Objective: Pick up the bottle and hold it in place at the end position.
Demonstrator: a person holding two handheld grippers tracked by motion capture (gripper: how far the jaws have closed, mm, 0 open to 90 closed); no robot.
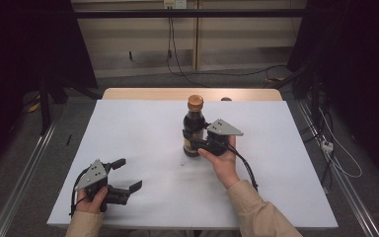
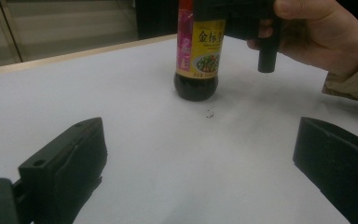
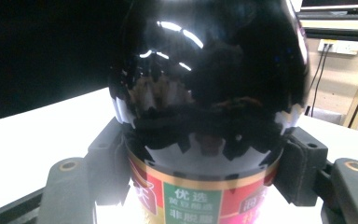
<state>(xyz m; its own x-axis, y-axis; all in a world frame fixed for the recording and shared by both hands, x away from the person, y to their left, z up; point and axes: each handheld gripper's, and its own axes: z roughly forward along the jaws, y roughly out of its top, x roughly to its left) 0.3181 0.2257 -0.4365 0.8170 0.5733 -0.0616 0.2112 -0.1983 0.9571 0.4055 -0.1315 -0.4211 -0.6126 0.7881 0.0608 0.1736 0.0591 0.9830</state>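
A dark soy sauce bottle point(image 1: 193, 126) with a brown cap and a yellow and red label stands upright near the middle of the white table top point(image 1: 128, 123). My right gripper point(image 1: 190, 140) comes at it from the right and is shut on its body at label height. In the right gripper view the glossy bottle point(image 3: 209, 93) sits between the two pads of that gripper point(image 3: 207, 163). My left gripper point(image 1: 129, 174) rests at the front left, open, with nothing in it. Its view looks between the spread jaws of the left gripper point(image 2: 200, 168) at the bottle point(image 2: 199, 56) and the person's hand point(image 2: 317, 37).
A small dark speck point(image 1: 183, 163) lies on the white surface just in front of the bottle. The wooden table edge point(image 1: 177, 94) shows at the back. Cables and a power strip point(image 1: 327, 145) lie on the floor to the right, and metal rails run along both sides.
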